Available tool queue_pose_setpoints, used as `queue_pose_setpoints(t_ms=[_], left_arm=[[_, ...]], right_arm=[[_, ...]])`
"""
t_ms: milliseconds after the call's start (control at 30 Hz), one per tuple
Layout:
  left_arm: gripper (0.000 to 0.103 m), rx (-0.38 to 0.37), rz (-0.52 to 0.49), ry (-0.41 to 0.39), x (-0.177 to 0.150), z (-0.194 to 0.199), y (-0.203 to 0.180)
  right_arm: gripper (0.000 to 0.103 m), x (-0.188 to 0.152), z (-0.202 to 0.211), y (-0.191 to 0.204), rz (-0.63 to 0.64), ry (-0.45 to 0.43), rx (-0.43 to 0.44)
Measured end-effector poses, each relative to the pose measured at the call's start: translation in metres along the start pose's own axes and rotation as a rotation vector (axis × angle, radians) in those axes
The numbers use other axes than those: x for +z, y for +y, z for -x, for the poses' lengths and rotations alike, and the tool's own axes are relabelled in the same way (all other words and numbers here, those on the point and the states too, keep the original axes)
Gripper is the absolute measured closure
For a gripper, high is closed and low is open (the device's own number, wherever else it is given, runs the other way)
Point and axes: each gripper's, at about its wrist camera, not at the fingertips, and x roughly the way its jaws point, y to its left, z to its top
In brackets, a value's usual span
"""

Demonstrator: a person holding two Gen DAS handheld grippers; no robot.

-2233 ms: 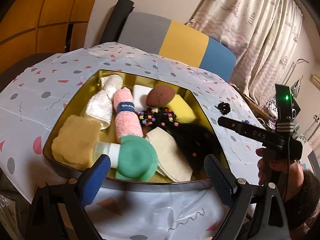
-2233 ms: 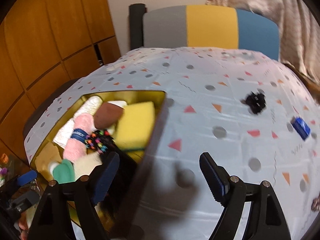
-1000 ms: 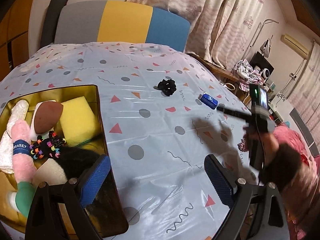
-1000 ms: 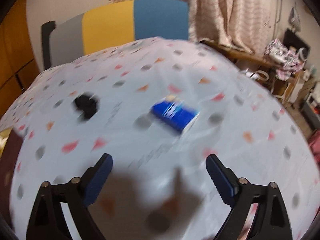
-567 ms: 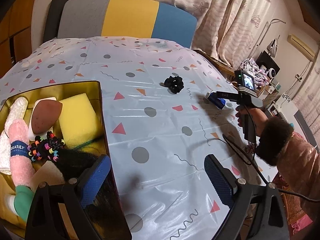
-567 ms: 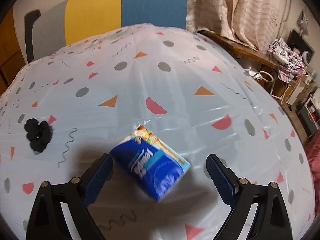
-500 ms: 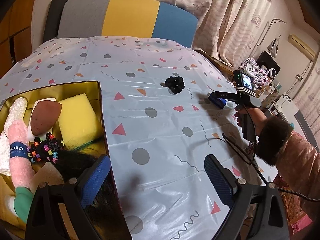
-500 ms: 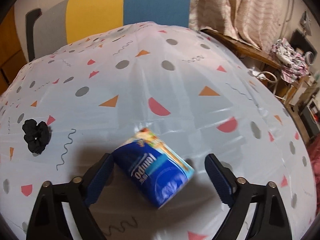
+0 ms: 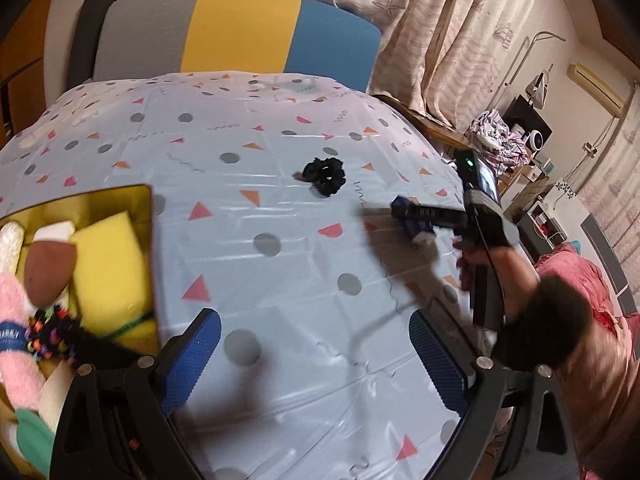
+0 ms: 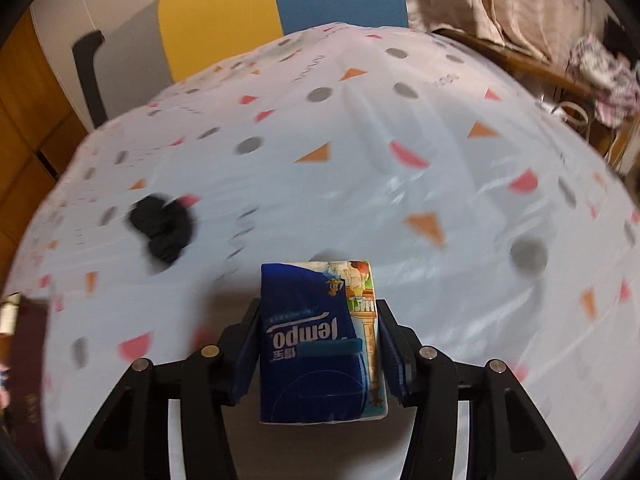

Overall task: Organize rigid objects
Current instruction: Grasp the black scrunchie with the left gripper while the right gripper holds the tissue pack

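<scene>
**On the table: tissue pack clamped in my right jaws**

On the table (image 9: 280, 208), covered w/ a glossy white plastic cloth printed w/ grey dots, pink and orange triangles and squiggles, my right gripper (image 10: 318, 344) has its jaws closing in on the blue tissue pack (image 10: 316, 344). Both pads now press its sides, so it's gripped. The pack sits toward the table's right side in the left wrist view (image 9: 414, 224), w/ the right gripper (image 9: 404, 213) reaching over it and the person's hand (image 9: 476, 256) and furry dark cuff behind.

A black scrunchie (image 9: 325, 175) lies on the cloth near the pack, apart from it, not touching. Right wrist view is motion-blurred, esp. around the scrunchie (image 10: 164, 232).

My left gripper (image 9: 316, 356) hangs over the near part of the cloth, jaws spread wide, nothing between them.

At the table's left sits a gold tray (image 9: 120, 196) holding soft stuff: yellow sponge (image 9: 110, 260), brown egg-shaped sponge (image 9: 48, 272), pink rolled cloth (image 9: 16, 360), a beaded hair tie (image 9: 48, 332) and other bits I can't make out.

Room: behind the table's far edge stands a chair back (image 9: 224, 36) in grey, yellow and blue panels. Pale patterned curtains (image 9: 460, 32) hang to the right, wood panelling to the left, a wall AC unit (image 9: 596, 84) high at right, and cluttered shelves w/ clothes beyond the table's right edge.
</scene>
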Motion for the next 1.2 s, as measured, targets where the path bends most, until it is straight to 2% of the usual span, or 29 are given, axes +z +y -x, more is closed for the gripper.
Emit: queue_pose_setpoints(t_ms=[100, 300, 633, 767, 833, 1067, 1100, 1167, 1200], left_arm=[[0.006, 0.019, -0.033, 0.005, 0.013, -0.012, -0.012], [0.005, 0.048, -0.089, -0.001, 0.047, -0.044, -0.032], [0.003, 0.121, -0.173, 0.047, 0.106, -0.14, -0.054], [0.002, 0.157, -0.2, 0.039, 0.126, -0.175, -0.059], [0.002, 0.2, -0.21, 0.038, 0.134, -0.193, -0.058], [0.003, 0.281, -0.258, 0.03, 0.149, -0.236, -0.054], [0.004, 0.275, -0.257, 0.021, 0.149, -0.239, -0.053], [0.017, 0.269, -0.226, 0.029, 0.149, -0.243, -0.049], [0.038, 0.256, -0.196, 0.045, 0.149, -0.246, -0.044]], right_arm=[[0.05, -0.027, 0.013, 0.009, -0.029, -0.022, 0.027], [0.05, -0.064, 0.023, 0.012, -0.002, -0.117, -0.012], [0.05, -0.064, 0.018, 0.015, 0.035, -0.149, -0.069], [0.05, -0.066, 0.019, 0.012, 0.025, -0.158, -0.055], [0.05, -0.066, 0.019, 0.011, 0.019, -0.162, -0.046], [0.049, -0.067, 0.02, 0.009, 0.007, -0.173, -0.031], [0.049, -0.067, 0.02, 0.009, 0.006, -0.174, -0.029], [0.049, -0.068, 0.019, 0.009, 0.005, -0.176, -0.028], [0.049, -0.068, 0.019, 0.009, 0.006, -0.176, -0.03]])
